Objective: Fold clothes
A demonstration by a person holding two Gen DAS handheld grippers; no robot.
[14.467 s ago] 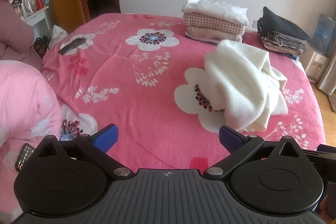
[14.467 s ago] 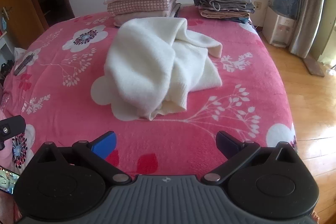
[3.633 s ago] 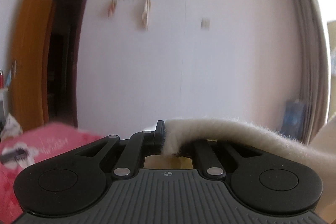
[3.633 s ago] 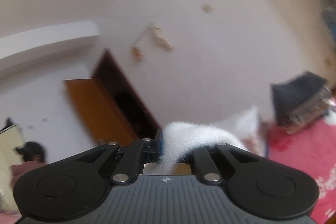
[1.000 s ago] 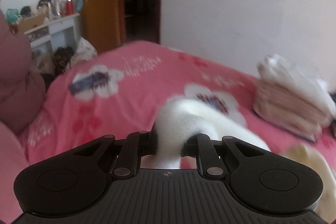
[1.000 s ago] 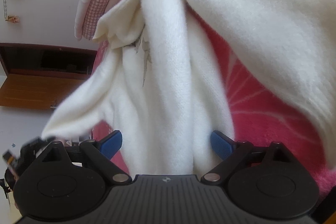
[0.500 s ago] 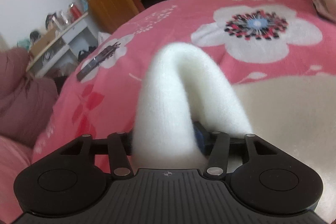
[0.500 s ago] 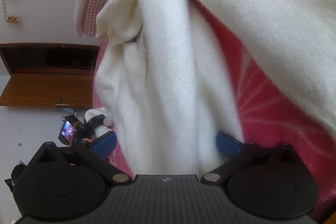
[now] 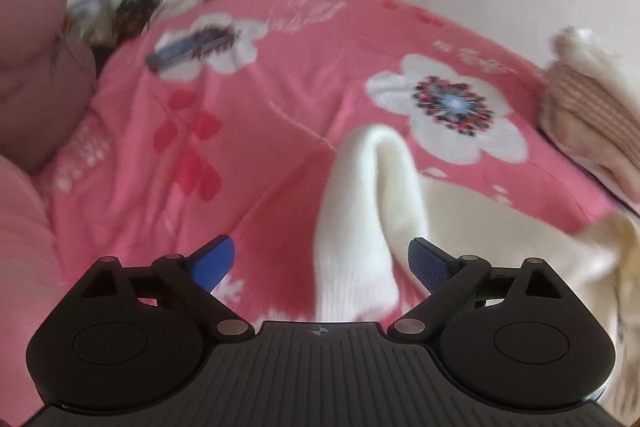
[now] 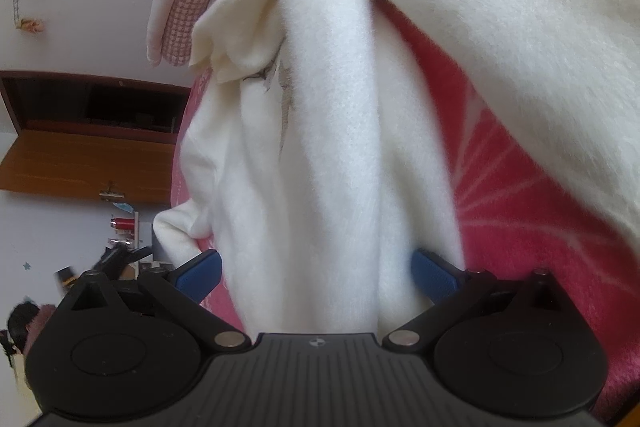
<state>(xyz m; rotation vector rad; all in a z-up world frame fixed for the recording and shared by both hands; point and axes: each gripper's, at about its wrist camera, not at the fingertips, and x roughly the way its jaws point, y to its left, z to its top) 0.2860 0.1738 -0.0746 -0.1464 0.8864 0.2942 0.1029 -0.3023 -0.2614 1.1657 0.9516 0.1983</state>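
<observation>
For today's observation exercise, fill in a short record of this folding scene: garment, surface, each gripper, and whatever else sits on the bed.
garment: white sweater, spread loosely and unfolded, with a raised ridge of cloth
surface: pink floral bed
left gripper: open, cloth ridge between its fingers, not clamped
right gripper: open, cloth between its fingers, not clamped
other items: folded stack at the far right; dark object on a flower print, too blurred to identify
</observation>
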